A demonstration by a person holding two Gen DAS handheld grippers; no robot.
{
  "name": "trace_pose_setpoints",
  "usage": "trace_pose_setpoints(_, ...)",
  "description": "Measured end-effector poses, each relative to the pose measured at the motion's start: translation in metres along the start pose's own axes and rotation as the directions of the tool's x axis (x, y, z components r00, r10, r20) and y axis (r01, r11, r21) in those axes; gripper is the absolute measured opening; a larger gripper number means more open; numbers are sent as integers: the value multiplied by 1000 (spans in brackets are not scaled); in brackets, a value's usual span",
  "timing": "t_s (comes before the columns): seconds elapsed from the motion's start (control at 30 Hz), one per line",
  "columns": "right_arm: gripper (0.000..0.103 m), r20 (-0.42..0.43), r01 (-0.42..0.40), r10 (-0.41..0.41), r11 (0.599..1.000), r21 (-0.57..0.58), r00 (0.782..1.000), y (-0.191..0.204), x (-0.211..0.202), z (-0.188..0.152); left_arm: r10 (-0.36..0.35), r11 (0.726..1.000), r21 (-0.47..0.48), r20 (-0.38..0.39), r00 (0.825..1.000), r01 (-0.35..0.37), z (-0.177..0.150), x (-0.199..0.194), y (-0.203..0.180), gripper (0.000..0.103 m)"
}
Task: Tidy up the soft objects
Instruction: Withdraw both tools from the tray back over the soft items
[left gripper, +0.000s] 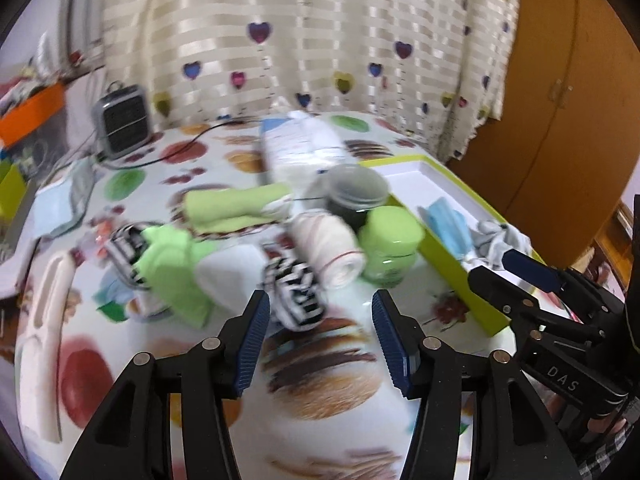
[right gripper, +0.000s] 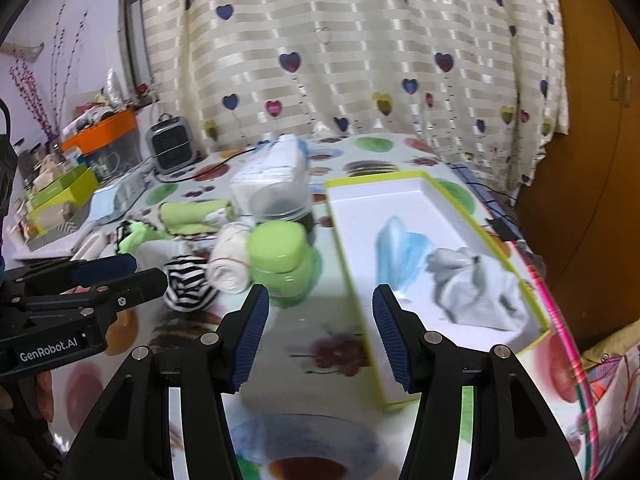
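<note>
Both tongs, left point(left gripper: 316, 344) and right point(right gripper: 316, 340), wide, empty. Striped sock point(left gripper: 298, 294) just ahead of left: soft, light; pinch mid-bundle.

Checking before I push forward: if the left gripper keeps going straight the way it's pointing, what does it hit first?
Most likely the black-and-white striped sock, just beyond the open left gripper and slightly left of centre; depth is blurred.

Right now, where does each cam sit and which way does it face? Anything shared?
Left wrist: on the left hand-held gripper, angled down at the striped sock and white roll; the right hand-held gripper shows at right.
Right wrist: on the right hand-held gripper, angled down at the green-rimmed tray; the left hand-held gripper shows at left.
Shared: sock, roll, green-lidded jar, tray, curtain.
</note>
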State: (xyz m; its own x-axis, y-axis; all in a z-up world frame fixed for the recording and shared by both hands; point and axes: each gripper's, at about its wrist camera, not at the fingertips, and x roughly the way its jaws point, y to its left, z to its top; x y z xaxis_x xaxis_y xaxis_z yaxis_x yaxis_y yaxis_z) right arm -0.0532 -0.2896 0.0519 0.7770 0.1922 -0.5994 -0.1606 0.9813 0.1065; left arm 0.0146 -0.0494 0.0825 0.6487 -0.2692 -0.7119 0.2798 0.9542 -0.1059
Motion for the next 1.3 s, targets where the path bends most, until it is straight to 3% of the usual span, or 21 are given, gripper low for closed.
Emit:
trace_pose_setpoints(0.37, 55, -40, -89, 87, 995, -47, 995, 38, 21, -3, 63, 994, -92, -14, 998, -64, -15, -3, 52, 53)
trace_pose_setpoints(0.77, 55, -121, -257, 245, 962, -96, 962, 85, 58, -2, 97, 980, -172, -56, 994, -105, -23, 8, 103, 53)
trace_pose_setpoints(0.93, 55, -160, -279, 257, 951, -133, 953, 101, 72, -3, 83, 977, -189, -68, 994, -94, -21, 16, 114, 53)
trace_pose_setpoints(1.2, 55, -187, -228, 193, 955, -189, 963, 112, 85, -4, 44, 978, -201, -77, 996, -59, -12, 30, 118, 53)
trace_pose_setpoints(1.3, 37, -186, -203, 165, 958, -204, 968, 112, 87, -4, 26, 976, -214, -79, 997, -43, -7, 35, 119, 53)
